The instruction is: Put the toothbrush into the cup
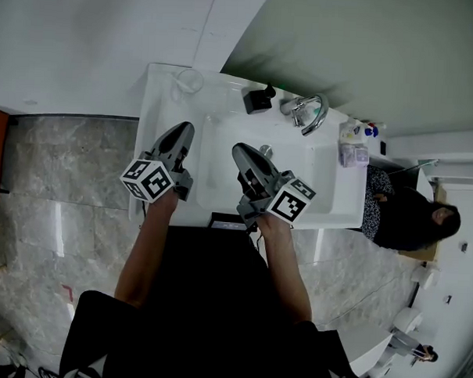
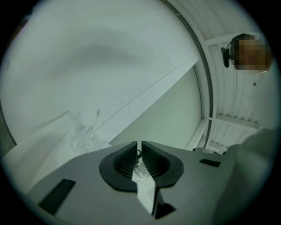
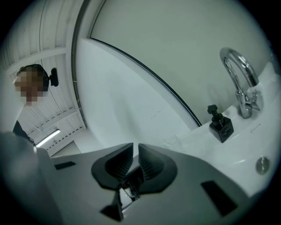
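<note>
Carry step: line up first, then let go.
Over the front left edge of the washbasin, the left gripper is clamped tight. The right gripper is barely parted and empty. The clear cup stands at the back left corner. The toothbrush, pinched in the left jaws, probably needs tipping upright over the cup's mouth before release.

Two grippers, one toothbrush, one cup, one faucet, one dispenser, one sink.

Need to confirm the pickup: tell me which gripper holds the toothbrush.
The left gripper: a pale toothbrush sits clamped between its jaws. The right gripper has nothing between its narrowly parted jaws.
</note>
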Demonstrator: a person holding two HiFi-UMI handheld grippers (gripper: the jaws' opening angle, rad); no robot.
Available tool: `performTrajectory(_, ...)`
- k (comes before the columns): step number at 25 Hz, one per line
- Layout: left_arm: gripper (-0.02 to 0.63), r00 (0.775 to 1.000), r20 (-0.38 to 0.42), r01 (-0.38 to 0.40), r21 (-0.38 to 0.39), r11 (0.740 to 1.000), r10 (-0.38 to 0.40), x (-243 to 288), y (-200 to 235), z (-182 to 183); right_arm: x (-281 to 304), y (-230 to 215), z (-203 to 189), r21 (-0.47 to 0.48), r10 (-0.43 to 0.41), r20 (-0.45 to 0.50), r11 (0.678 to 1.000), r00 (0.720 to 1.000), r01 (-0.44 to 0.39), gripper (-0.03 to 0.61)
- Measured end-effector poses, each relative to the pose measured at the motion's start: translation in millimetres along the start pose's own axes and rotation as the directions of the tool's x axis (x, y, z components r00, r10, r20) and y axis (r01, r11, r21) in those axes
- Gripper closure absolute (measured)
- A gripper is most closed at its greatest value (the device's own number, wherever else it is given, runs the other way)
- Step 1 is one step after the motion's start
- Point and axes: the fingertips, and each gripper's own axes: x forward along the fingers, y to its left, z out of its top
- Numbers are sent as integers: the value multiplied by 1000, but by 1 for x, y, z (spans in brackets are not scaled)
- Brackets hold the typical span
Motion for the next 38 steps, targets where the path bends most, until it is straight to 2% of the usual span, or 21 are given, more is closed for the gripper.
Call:
performTrajectory(5, 583, 999, -27, 21, 23, 1000, -20, -13, -25, -3, -1, 3, 3, 4, 41, 7, 999, 999, -42, 535)
performTrajectory(11, 583, 999, -32, -41, 42, 998, 42, -18, -37, -9, -15, 1, 17, 17, 106, 27, 994, 994, -106, 543)
performTrajectory(16, 583, 997, -43, -61, 42, 997, 63, -21, -63, -21, -36, -8, 25, 56, 157, 42, 986, 987, -159, 554)
performTrajectory(27, 583, 989, -49, -133, 70, 989, 136, -41, -100, -46, -51, 0, 18, 116, 311, 12, 943, 950, -311, 569)
performTrajectory(38, 583, 982, -38, -181, 89, 979, 185, -52, -130, -78, -76, 0, 5, 160, 388, -16, 911, 922, -380, 572)
